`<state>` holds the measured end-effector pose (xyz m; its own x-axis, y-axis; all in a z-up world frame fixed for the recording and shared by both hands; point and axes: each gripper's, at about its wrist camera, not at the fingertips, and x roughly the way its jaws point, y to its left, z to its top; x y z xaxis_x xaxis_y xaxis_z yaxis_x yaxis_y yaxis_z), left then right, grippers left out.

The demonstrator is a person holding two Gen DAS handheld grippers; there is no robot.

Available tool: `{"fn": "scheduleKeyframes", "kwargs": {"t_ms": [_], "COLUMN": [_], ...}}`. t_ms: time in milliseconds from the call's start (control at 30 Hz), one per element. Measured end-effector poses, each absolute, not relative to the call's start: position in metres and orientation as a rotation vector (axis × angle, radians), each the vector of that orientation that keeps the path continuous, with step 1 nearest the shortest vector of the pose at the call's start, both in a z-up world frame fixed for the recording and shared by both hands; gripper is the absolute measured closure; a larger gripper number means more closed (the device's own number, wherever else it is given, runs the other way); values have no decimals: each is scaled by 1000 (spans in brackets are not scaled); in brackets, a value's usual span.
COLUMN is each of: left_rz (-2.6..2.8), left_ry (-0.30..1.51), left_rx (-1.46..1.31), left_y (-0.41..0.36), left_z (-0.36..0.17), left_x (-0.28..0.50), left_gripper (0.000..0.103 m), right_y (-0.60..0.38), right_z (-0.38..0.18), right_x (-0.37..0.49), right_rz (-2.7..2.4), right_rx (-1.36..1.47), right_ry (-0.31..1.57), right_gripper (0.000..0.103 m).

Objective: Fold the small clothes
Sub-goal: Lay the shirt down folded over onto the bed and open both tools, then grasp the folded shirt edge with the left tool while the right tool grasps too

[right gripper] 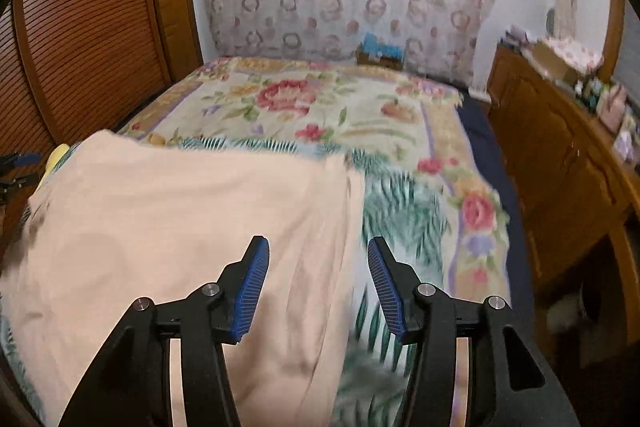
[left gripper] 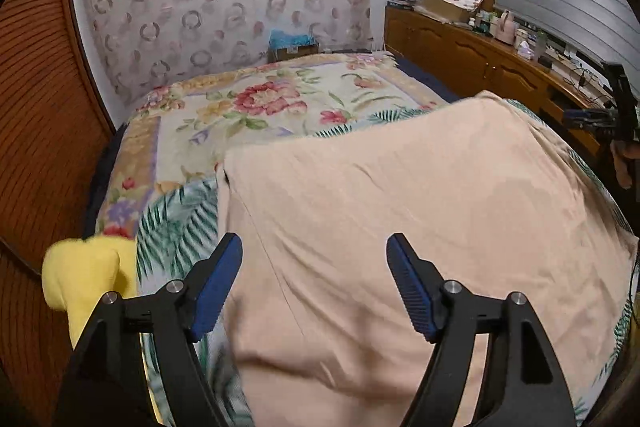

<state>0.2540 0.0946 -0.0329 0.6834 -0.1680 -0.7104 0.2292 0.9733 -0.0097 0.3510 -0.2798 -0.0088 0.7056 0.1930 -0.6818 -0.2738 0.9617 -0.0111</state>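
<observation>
A peach garment (left gripper: pixel 400 219) lies spread flat on the near part of the bed; it also shows in the right wrist view (right gripper: pixel 180 219). My left gripper (left gripper: pixel 314 247) is open and empty, hovering over the garment's left part near its left edge. My right gripper (right gripper: pixel 318 251) is open and empty, hovering over the garment's right edge. The right gripper also shows at the far right of the left wrist view (left gripper: pixel 600 117), beyond the garment's right side. The garment's near edge is hidden below both grippers.
The bed carries a floral blanket (left gripper: pixel 280 99) and a leaf-print cloth (right gripper: pixel 400 203). A yellow item (left gripper: pixel 84 275) lies at the bed's left edge. A wooden cabinet (right gripper: pixel 560 163) with clutter stands on the right, a louvred wooden door (right gripper: pixel 80 27) on the left, a cardboard box (left gripper: pixel 292 49) at the bed's far end.
</observation>
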Motion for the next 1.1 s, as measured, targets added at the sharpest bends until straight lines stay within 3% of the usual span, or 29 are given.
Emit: {"fn": "scheduleKeyframes", "kwargs": {"t_ms": [233,500,733,833,1000,1100], "left_rz": [-194,-148,-146,-149,-145,-143], "left_ry": [849,932,899,913,927,930], "left_rx": [73,51,42,39,38,34], "left_y": [89,93,92,92,93,94], "left_z": [-54,-82,-89,-94,-96,-96], "left_x": [232,232,230,232,236,236], "left_gripper": [28,28,19,9,1,1], "right_y": [-279,-279,-269,-255,-255,-256], "right_z": [-23,-25,-28,-34,-42,-41], "right_x": [324,351,363,351,338,337], "right_rz": [307,290,257,239,244,241], "right_rx": [-84,-37,-95,-146,-136,-144], "right_ry": [826,876,848,811,776,775], "right_gripper": [50,50,54,54,53,53]}}
